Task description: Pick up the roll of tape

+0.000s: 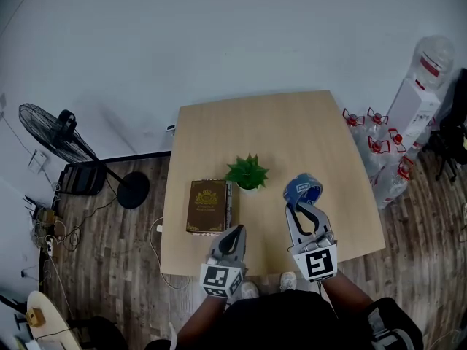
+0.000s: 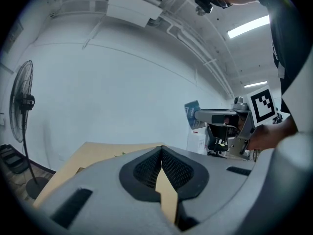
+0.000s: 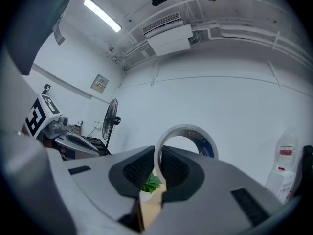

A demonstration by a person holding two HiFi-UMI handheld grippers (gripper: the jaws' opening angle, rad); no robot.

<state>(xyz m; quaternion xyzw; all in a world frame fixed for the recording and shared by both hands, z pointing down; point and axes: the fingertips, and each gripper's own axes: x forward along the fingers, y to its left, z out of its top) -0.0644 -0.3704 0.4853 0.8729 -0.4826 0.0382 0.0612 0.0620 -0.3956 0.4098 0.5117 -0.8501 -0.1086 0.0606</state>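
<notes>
Person's arms (image 1: 198, 319) enter at the bottom of the head view, each holding a gripper at the near edge of the table (image 1: 292, 126).

Left gripper (image 1: 235, 230) hangs over that near edge, close to the near right corner of the book (image 1: 209, 205). In the left gripper view, the left gripper (image 2: 161, 149) has its jaws meeting tip to tip, closed.

Right gripper (image 1: 300, 207) sits to its right and points away from the person, roughly level. In the right gripper view, the right gripper (image 3: 158, 151) has both pads pressed on the wall of the roll of tape (image 3: 183, 129), one pad inside the ring and one outside.

Roll of tape (image 1: 302, 189) stands on edge in that grip, with blue print on its side. It is held clear of the tabletop over the near right part of the table. The left gripper view agrees: the roll of tape (image 2: 191, 112) shows against the wall, above table level.

Mid-table:
- The brown book with a gold emblem lies flat toward the left edge.
- A small green plant (image 1: 247, 172) in a white pot stands just beside the book's far right corner, left of the tape and apart from it.

On the floor beyond:
- A standing fan (image 1: 55, 131) is left of the table.
- Clear bottles (image 1: 373, 146) with red handles cluster at the right.
- A white box (image 1: 413, 106) and a large jug (image 1: 433, 58) stand farther right.
</notes>
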